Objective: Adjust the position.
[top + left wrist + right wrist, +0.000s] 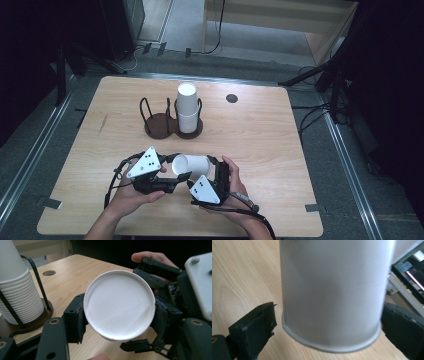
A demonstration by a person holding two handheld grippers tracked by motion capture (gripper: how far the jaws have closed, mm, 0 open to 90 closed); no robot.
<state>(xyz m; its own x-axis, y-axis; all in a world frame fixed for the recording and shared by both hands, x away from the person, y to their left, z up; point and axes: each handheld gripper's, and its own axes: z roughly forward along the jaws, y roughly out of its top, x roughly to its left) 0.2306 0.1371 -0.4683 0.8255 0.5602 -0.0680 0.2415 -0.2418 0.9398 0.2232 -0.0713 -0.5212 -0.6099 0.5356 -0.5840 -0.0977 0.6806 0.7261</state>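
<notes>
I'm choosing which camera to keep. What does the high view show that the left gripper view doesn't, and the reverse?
High view adds the whole table and the holder's empty ring. Left gripper view adds the cup end-on and the stack's ribbed rims. Both show cup, stack, holder and the right gripper flanking the cup.

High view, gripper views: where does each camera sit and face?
High view: above the person's side, facing forward and down on the table; left hand and right hand show.
Left gripper view: rides the left hand-held gripper, facing the round end of the paper cup; own jaws below.
Right gripper view: rides the right hand-held gripper, facing along the cup's side; jaws flank it.
All share the cup.
</notes>
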